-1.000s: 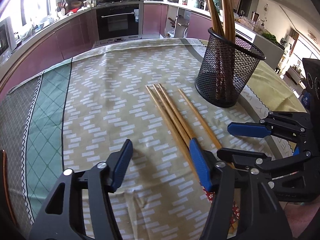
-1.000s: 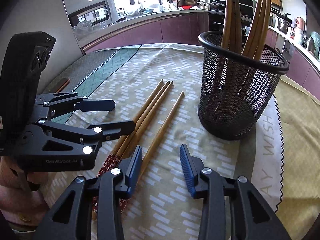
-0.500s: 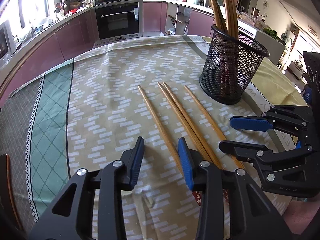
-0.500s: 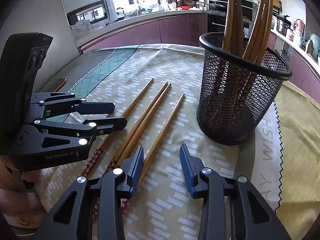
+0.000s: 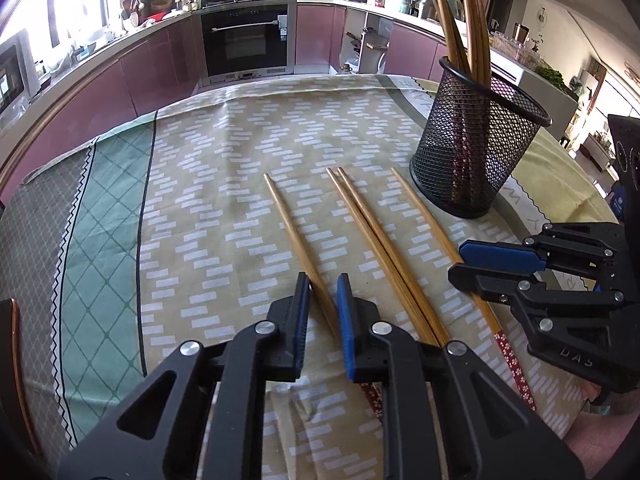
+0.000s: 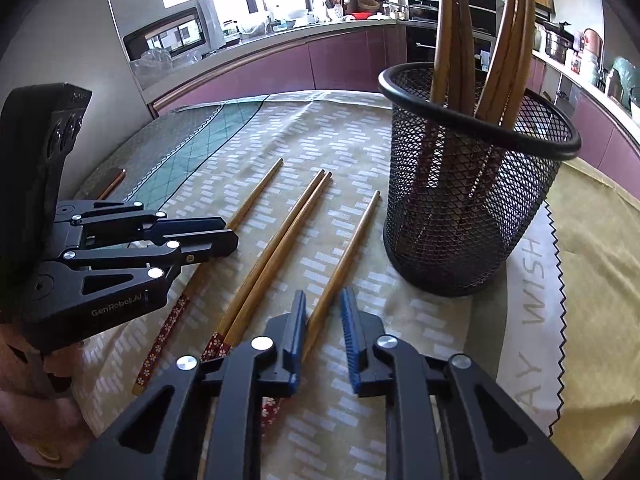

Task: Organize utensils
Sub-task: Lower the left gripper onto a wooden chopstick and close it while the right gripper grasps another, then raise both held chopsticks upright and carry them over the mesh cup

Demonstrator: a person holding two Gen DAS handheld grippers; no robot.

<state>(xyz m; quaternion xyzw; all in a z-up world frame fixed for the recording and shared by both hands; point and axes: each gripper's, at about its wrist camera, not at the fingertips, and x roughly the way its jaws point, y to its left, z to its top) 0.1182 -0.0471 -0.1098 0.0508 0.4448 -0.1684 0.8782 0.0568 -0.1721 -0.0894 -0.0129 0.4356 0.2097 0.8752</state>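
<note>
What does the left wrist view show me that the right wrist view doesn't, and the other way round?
Left wrist only: the left gripper from behind, its jaws just closing onto the chopstick farthest from the holder, and the right gripper side-on.
Right wrist only: the right gripper from behind, its jaws just closing onto the chopstick nearest the holder, the left gripper side-on, and the WISH lettering.
Both: four chopsticks lying on the cloth and the mesh holder with chopsticks standing in it.
</note>
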